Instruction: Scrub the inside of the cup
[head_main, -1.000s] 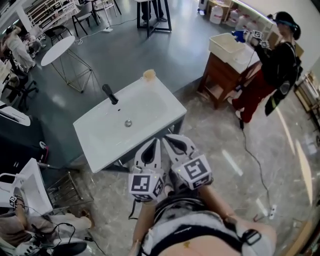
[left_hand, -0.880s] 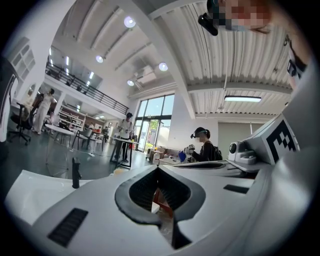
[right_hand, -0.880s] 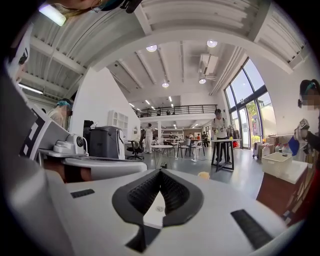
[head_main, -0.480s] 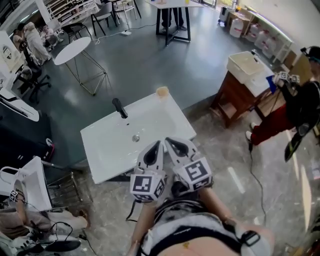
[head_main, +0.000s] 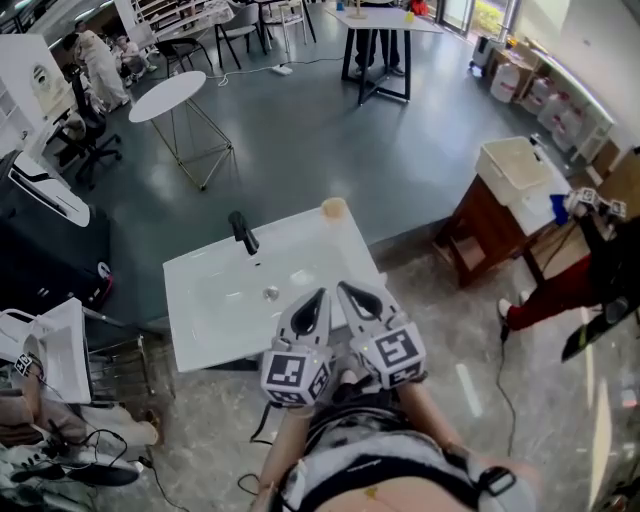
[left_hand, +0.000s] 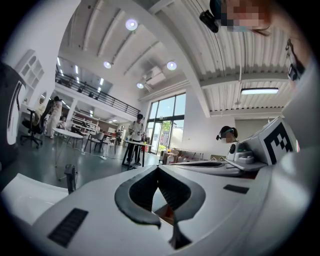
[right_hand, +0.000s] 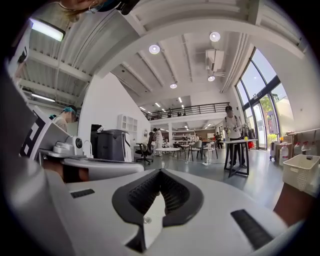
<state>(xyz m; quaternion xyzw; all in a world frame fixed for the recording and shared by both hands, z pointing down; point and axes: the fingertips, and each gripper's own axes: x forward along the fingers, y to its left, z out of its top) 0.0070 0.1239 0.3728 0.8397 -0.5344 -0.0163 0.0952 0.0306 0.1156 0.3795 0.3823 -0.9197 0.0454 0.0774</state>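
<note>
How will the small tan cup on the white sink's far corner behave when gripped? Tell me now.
The small tan cup looks little and open-topped, so probably light and easy to tip if nudged. It stands near the edge of the white sink, so a push might knock it off.

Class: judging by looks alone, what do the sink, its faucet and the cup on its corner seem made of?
Sink: likely glazed ceramic, smooth white with a soft sheen. Faucet: probably metal, matte black. Cup: tan and dull, perhaps paper or wood; too small to tell.
</note>
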